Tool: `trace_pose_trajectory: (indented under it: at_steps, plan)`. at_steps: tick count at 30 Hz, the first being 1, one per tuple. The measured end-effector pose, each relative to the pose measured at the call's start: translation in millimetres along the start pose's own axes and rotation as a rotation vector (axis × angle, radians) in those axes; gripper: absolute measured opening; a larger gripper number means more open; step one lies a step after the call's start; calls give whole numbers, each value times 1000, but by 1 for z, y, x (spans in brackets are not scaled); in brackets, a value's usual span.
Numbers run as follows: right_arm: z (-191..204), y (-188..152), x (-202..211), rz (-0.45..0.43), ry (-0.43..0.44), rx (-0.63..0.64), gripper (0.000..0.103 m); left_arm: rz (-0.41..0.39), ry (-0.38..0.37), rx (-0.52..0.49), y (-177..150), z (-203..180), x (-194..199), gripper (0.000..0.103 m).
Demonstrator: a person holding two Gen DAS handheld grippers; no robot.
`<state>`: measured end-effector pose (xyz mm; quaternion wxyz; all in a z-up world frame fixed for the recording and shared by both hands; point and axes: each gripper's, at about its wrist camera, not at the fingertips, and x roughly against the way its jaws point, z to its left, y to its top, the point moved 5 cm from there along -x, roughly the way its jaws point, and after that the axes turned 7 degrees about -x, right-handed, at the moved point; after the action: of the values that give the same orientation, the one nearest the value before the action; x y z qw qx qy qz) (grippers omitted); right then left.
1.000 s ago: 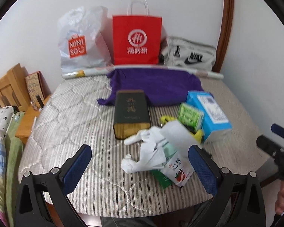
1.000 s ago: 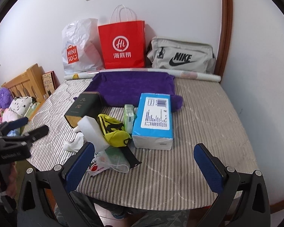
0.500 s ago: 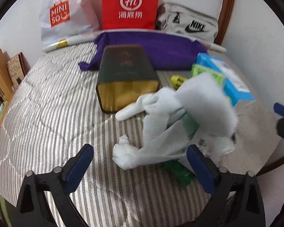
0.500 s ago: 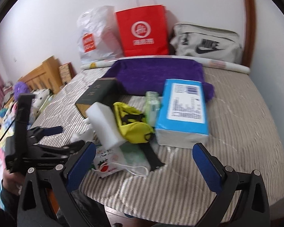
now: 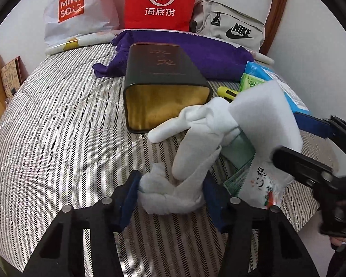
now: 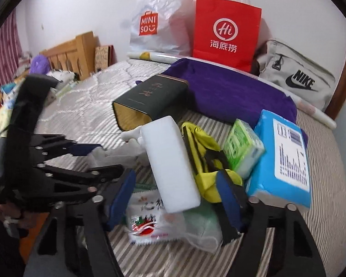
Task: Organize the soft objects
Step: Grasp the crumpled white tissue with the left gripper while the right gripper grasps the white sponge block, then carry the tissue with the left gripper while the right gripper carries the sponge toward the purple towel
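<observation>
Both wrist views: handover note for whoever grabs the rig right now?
Left gripper: shut on the white cloth at the pile's near edge.
Right gripper: open, straddling the near end of the white foam block, no contact visible.
The block leans on the snack bag, beside the yellow strap.
Done: nothing sorted yet.
Left: move the cloth, then the block and the rest.

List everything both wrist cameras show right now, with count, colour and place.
Sock: one, white, near edge, between left fingers.
Sponge block: one, white, atop the pile.
Tin: one, dark green, mid-bed.
Cloth: one, purple, behind tin.
Strap: one, yellow, beside sponge.
Tissue packs: green one, blue one right of it.
Bags: red, white, grey, against wall.
Left gripper: closed on sock.
Right gripper: open around sponge.
</observation>
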<state>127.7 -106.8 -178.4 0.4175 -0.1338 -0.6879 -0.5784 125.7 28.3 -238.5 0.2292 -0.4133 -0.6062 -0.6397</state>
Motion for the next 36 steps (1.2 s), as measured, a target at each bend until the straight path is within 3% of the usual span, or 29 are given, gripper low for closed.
trace_pose_trajectory:
  at_steps: [1, 2, 4, 6, 8, 13, 16, 19, 24, 29, 32, 36]
  plan:
    - [1, 1, -2, -11, -26, 17, 63, -3, -8, 3, 0, 1, 0, 50]
    - [1, 2, -3, -25, -65, 43, 46, -5, -12, 4, 0, 2, 0, 50]
    - [5, 2, 0, -16, 2, 57, 32, -11, -21, 9, 1, 3, 0, 50]
    - [5, 3, 7, -28, 58, 47, 31, -14, -24, 11, 2, 4, -1, 48]
    - [0, 2, 17, -40, 72, 35, 31, -17, -22, 18, 3, 7, 0, 42]
    - [-15, -1, 43, -67, 115, -23, 31, -19, -10, 29, 5, 14, 3, 37]
    - [-30, -8, 56, -79, 79, -46, 31, -17, 12, 46, 6, 18, 4, 26]
    - [-56, -22, 61, -50, 5, -78, 31, -17, 32, 42, 4, 18, 6, 26]
    - [-95, -55, 52, 78, -92, -143, 31, 4, 39, 40, -1, 16, 6, 26]
    - [-111, -77, 36, 147, -102, -191, 32, 17, 60, 59, -3, 16, 2, 28]
    - [-114, -79, 32, 136, -106, -196, 38, 22, 74, 49, -1, 14, 0, 28]
    - [-114, -76, 25, 132, -97, -196, 38, 33, 88, 27, -1, 12, 0, 27]
